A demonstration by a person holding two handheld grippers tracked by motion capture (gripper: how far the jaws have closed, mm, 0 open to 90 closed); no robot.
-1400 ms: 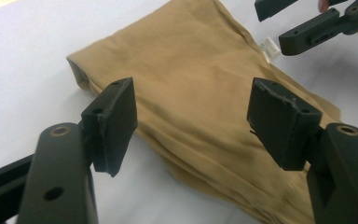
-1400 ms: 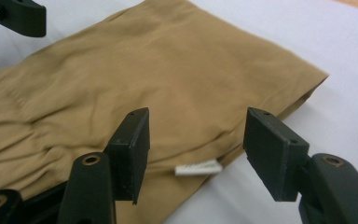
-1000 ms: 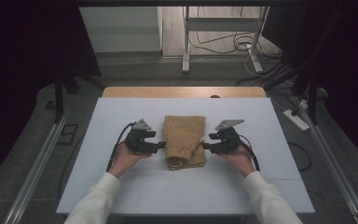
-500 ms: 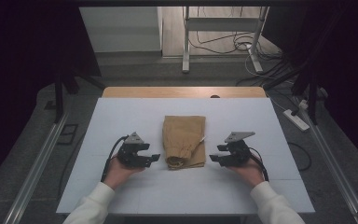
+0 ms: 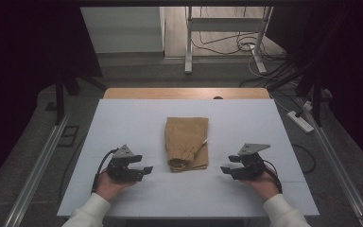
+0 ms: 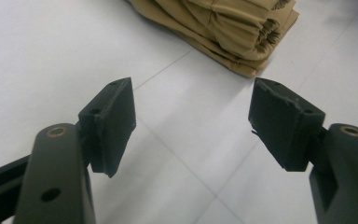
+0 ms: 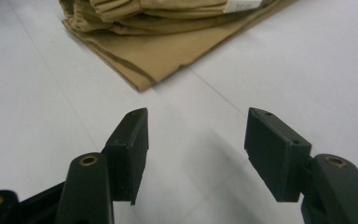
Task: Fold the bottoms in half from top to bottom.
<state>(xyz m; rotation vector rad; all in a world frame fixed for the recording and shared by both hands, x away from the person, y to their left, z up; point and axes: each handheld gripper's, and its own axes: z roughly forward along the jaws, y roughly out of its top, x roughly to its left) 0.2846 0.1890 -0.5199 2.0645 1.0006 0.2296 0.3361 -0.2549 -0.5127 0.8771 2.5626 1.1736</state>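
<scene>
White tabletop [image 5: 123, 123], dim room behind. Folded tan garment [image 5: 186, 142] lies mid-table, long axis running away from person. Left gripper [image 5: 144, 171] left of garment's near end, right gripper [image 5: 224, 169] right of it, both near, not touching, about equally far. Both jaws apart, empty, tips aimed inward at garment

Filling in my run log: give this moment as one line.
garment: folded tan cloth flat on white table | left gripper: open, empty, beside cloth | right gripper: open, empty, beside cloth
</scene>
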